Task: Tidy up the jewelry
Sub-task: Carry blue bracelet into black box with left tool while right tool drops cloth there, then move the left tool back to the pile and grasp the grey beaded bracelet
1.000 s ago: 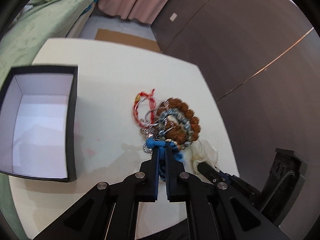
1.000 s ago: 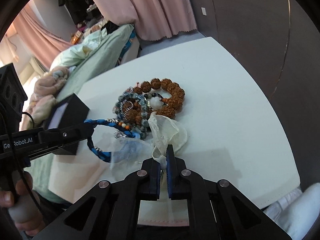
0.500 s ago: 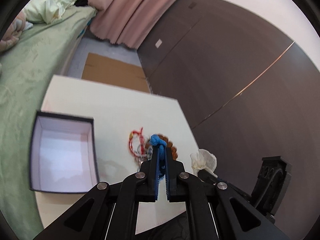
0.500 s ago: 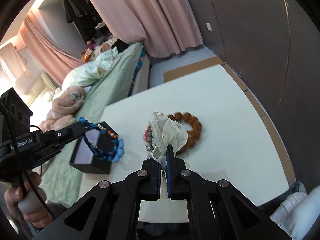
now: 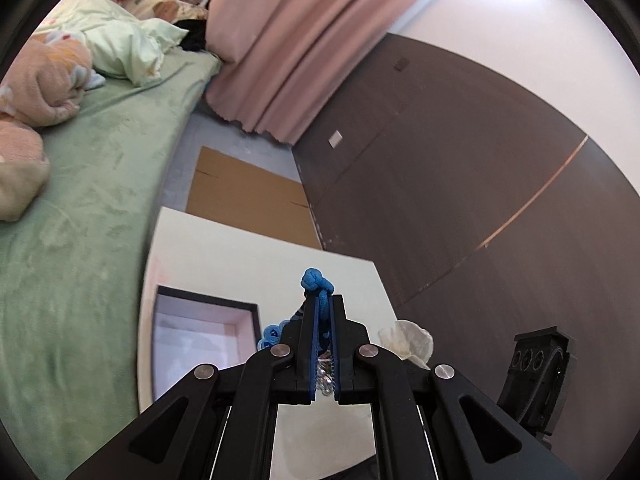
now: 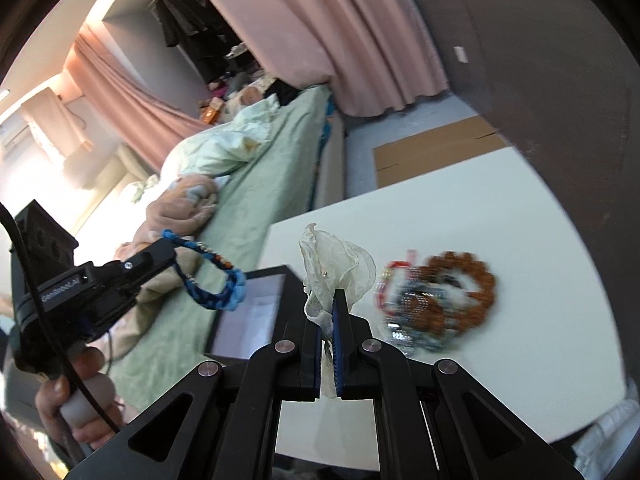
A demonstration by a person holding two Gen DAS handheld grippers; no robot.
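My left gripper [image 5: 323, 300] is shut on a blue braided bracelet [image 5: 316, 280] and holds it high above the white table [image 5: 248, 264]; the bracelet [image 6: 216, 280] hangs from that gripper [image 6: 170, 240] in the right wrist view. My right gripper [image 6: 329, 296] is shut on a cream organza pouch [image 6: 336, 268], lifted off the table; the pouch [image 5: 408, 338] also shows in the left wrist view. An open black box [image 5: 248, 312] with a white inside sits on the table's left side. A pile of jewelry with a brown bead bracelet [image 6: 476, 284] and red cord lies on the table.
A green bed [image 5: 80, 200] with pillows and blankets runs along the table's left. Flat cardboard [image 5: 244, 200] lies on the floor beyond the table. A dark wall [image 5: 440, 184] and pink curtains [image 5: 288, 40] stand behind.
Both grippers have risen well above the table, the left with the blue bracelet pulled free of the pile, the right with the pouch. The left gripper has shifted toward the box.
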